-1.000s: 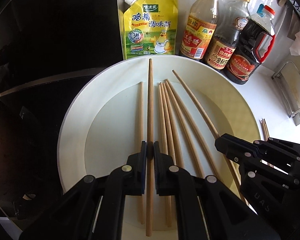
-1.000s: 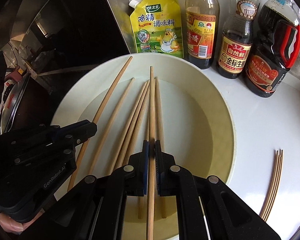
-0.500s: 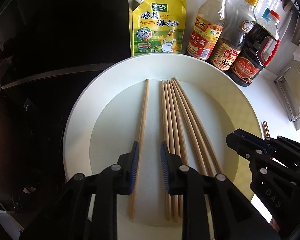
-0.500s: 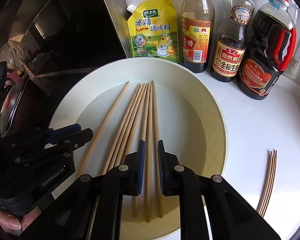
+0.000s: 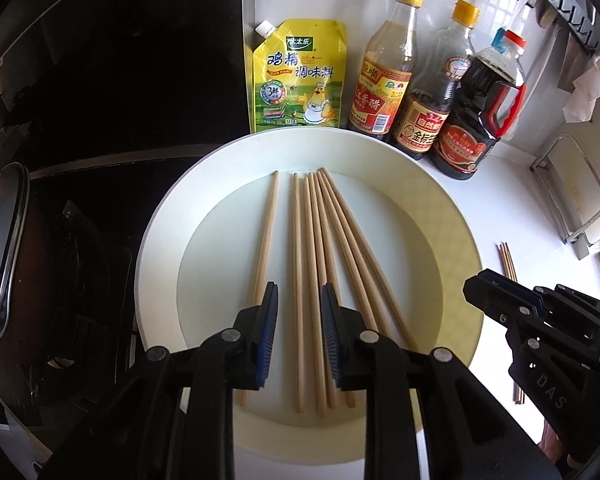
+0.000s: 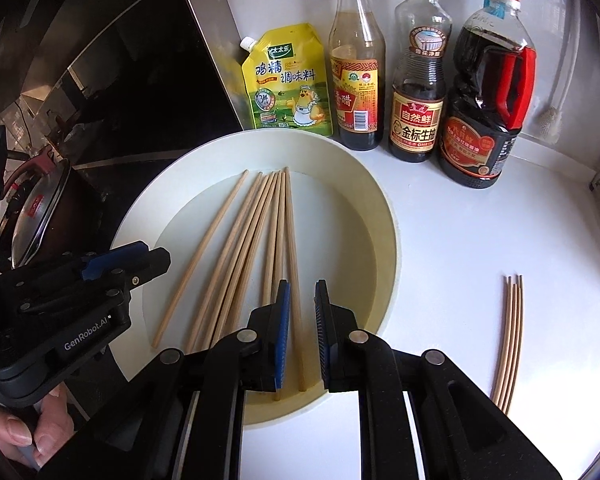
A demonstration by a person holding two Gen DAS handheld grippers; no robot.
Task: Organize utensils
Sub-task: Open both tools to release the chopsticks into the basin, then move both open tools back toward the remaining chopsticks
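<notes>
Two close wrist views, angled down; left and right of shared plate (image 5: 160, 240) (image 6: 384, 216)

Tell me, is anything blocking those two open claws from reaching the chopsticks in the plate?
Nothing visible does. The left gripper and right gripper hang open right over the chopsticks, which lie bare in the white plate. The bottles stand behind it.

A yellow seasoning pouch (image 6: 288, 80) stands against the wall on the white surface (image 6: 480, 248), beside three sauce bottles: a vinegar bottle (image 6: 358, 64), a soy sauce bottle (image 6: 420, 68) and a red-handled jug (image 6: 490, 92). A black stove (image 5: 60, 264) lies left.
</notes>
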